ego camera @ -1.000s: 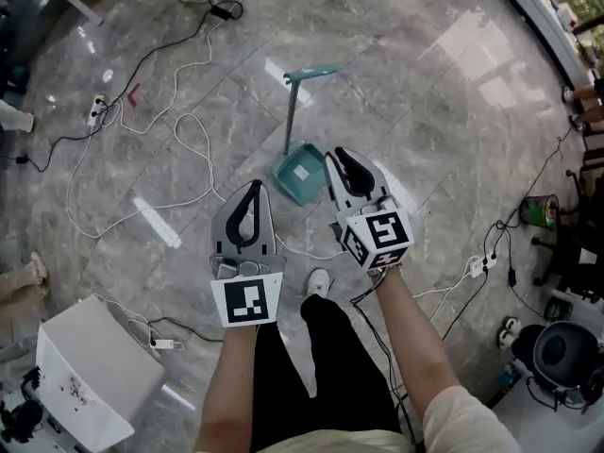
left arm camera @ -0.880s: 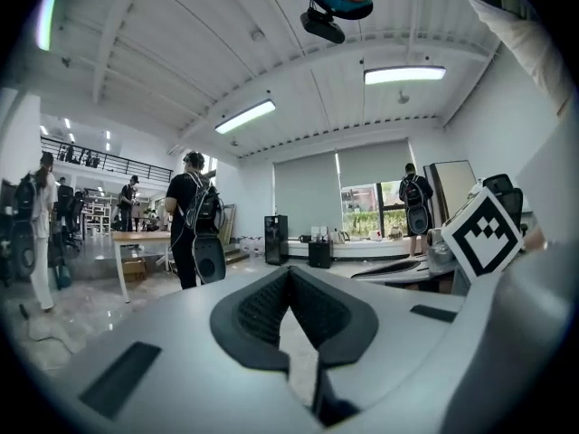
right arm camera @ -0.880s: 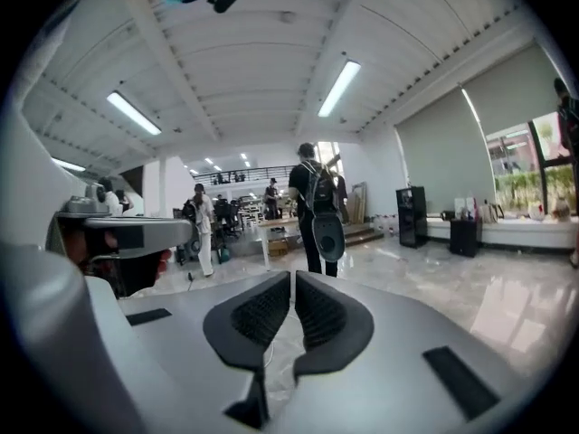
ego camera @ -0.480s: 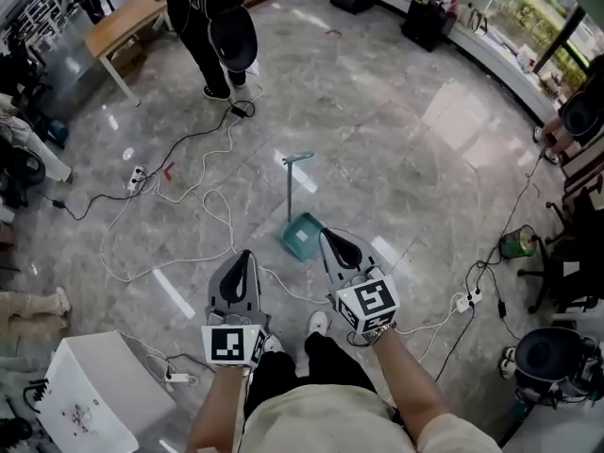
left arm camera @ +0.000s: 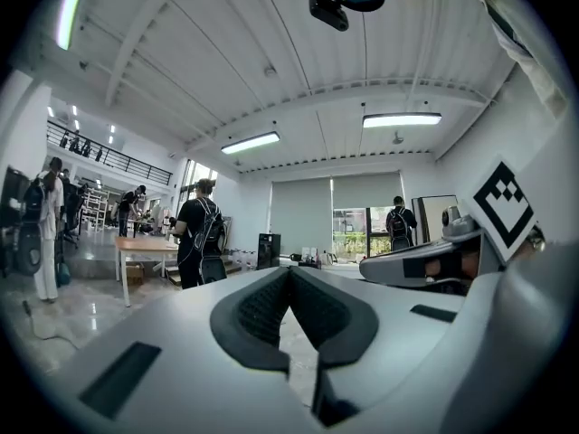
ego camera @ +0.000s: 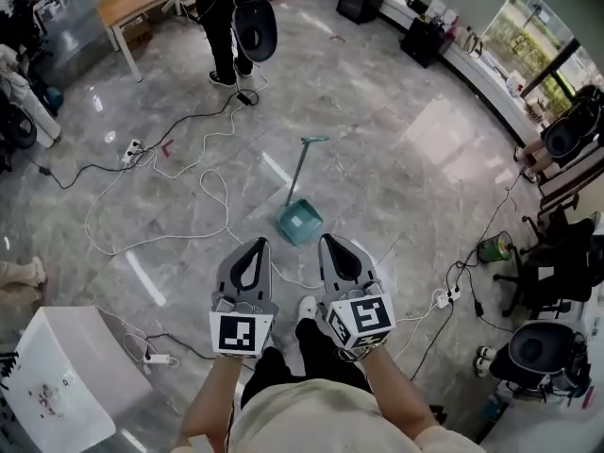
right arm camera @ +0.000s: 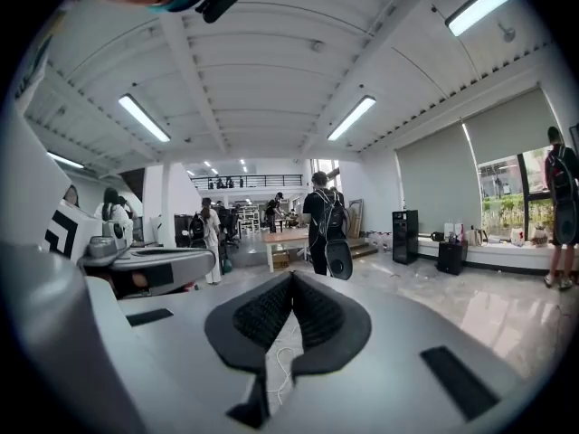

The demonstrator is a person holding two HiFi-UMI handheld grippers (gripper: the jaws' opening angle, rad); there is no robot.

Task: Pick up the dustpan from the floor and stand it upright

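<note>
I hold my left gripper (ego camera: 258,243) and right gripper (ego camera: 327,241) side by side, jaws together, empty. Just ahead, the teal dustpan (ego camera: 299,222) stands upright on the marble floor (ego camera: 406,159).

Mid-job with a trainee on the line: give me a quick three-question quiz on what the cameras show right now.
1. True or false: the left gripper is clamped on the teal dustpan.
2. Multiple choice: the dustpan is A) on the floor ahead of both grippers, B) in a gripper, C) out of the head view.
3. Fill in: the jaws of the right gripper are ____, with nothing between them.

Key: 1 false, since its jaws are together and hold nothing; 2 A; 3 shut.
</note>
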